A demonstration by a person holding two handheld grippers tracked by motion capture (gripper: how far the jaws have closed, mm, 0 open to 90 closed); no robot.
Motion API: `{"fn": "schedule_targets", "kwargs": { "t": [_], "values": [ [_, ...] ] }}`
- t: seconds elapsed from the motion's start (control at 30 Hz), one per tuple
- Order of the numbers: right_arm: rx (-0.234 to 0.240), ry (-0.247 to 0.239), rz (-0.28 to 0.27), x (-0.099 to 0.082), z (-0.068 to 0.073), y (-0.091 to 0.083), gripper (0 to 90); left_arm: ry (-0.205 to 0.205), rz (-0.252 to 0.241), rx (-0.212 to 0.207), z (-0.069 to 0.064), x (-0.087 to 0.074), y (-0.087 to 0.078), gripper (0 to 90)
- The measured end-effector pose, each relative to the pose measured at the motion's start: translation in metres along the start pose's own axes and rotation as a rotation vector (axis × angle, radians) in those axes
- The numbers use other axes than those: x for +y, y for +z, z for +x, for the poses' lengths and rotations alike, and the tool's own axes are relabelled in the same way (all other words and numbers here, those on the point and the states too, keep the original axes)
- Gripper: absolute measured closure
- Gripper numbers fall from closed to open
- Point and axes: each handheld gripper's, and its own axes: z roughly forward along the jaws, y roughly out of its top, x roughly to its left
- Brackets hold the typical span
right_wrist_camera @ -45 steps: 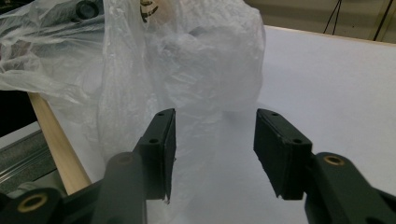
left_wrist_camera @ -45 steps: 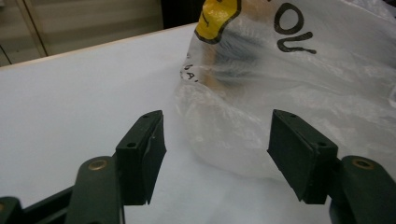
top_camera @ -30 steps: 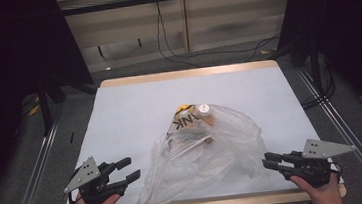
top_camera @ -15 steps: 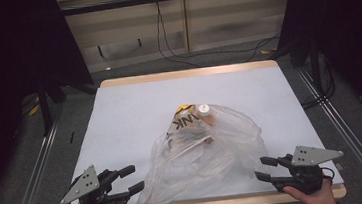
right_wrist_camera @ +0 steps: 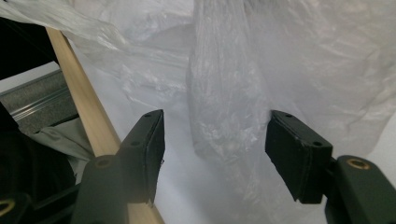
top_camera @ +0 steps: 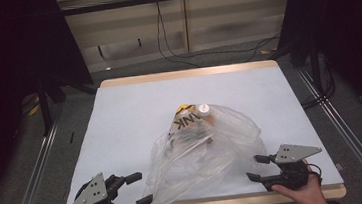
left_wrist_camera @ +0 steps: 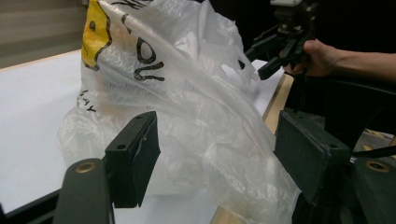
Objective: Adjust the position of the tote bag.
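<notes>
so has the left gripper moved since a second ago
Yes. The left gripper has drawn back toward the table's near edge, away from the plastic bag.

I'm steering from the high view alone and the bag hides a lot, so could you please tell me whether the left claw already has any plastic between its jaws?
Observer: In the left gripper view the left claw is open, and the clear plastic bag drapes in front of the gap; no jaw is pressing on it.
Operator: Thank you. What is printed on the bag on that side?
Observer: A yellow patch with black lettering, near the top of the bag.
Operator: And the right claw, please?
Observer: The right gripper view shows the right claw open too, with a hanging fold of plastic beyond the gap and the table's wooden edge running past one jaw.
</notes>
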Motion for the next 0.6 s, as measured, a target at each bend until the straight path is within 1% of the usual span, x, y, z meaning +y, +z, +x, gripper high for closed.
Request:
{"fn": "schedule_targets", "kwargs": {
  "t": [0.03,0.07,0.1,0.17,0.2,0.23,0.27,0.3,0.33,0.37,0.4,0.43,0.47,0.5,0.53,0.57,0.6],
  "values": [
    [0.0,0.0,0.0,0.0,0.0,0.0,37.8,0.0,0.0,0.0,0.0,0.0,0.0,28.8],
    [-0.001,-0.001,0.009,0.0,-0.001,0.002,37.8,0.007,0.006,-0.011,0.0,0.0,0.0,28.8],
    [-0.006,-0.003,0.019,-0.001,-0.003,0.003,38.1,0.01,0.009,-0.007,-0.001,0.0,0.001,27.9],
    [-0.005,-0.004,0.02,0.0,-0.004,0.005,39.9,0.008,0.009,-0.012,-0.002,0.001,0.002,27.3],
    [-0.01,-0.008,0.027,0.0,-0.005,0.006,42.2,0.025,0.032,-0.004,-0.004,0.0,0.004,26.7],
    [-0.01,-0.008,0.027,0.0,-0.005,0.006,42.2,0.025,0.032,-0.004,-0.004,0.0,0.004,26.3],
    [-0.005,-0.008,0.035,0.0,-0.006,0.008,42.9,0.028,0.048,-0.004,-0.004,-0.002,0.007,26.3],
    [-0.004,-0.016,0.047,0.0,-0.007,0.011,47.5,0.032,0.083,-0.015,-0.002,-0.004,0.009,26.4],
    [-0.001,-0.015,0.054,0.0,-0.007,0.012,52.1,0.034,0.09,-0.01,0.0,-0.006,0.009,26.7],
    [-0.001,-0.015,0.054,0.0,-0.007,0.012,52.1,0.034,0.09,-0.01,0.0,-0.006,0.009,26.7],
    [0.007,-0.019,0.056,0.0,-0.007,0.012,54.7,0.032,0.101,-0.01,0.003,-0.008,0.01,26.7],
    [0.008,-0.023,0.056,0.0,-0.007,0.012,59.3,0.021,0.105,-0.009,0.005,-0.01,0.01,27.6],
    [0.017,-0.021,0.059,0.0,-0.007,0.013,66.9,0.007,0.122,-0.002,0.008,-0.013,0.012,28.7],
    [0.024,-0.021,0.064,0.0,-0.007,0.013,68.9,0.007,0.122,-0.002,0.008,-0.013,0.012,29.6],
    [0.015,-0.023,0.067,0.0,-0.006,0.014,74.9,0.011,0.144,-0.002,0.011,-0.017,0.014,32.8],
    [0.024,-0.025,0.06,0.0,-0.006,0.013,79.3,0.011,0.144,-0.002,0.011,-0.017,0.014,35.0],
    [0.033,-0.027,0.05,0.0,-0.006,0.013,83.0,0.012,0.162,0.019,0.013,-0.018,0.014,38.7]
  ]
}}
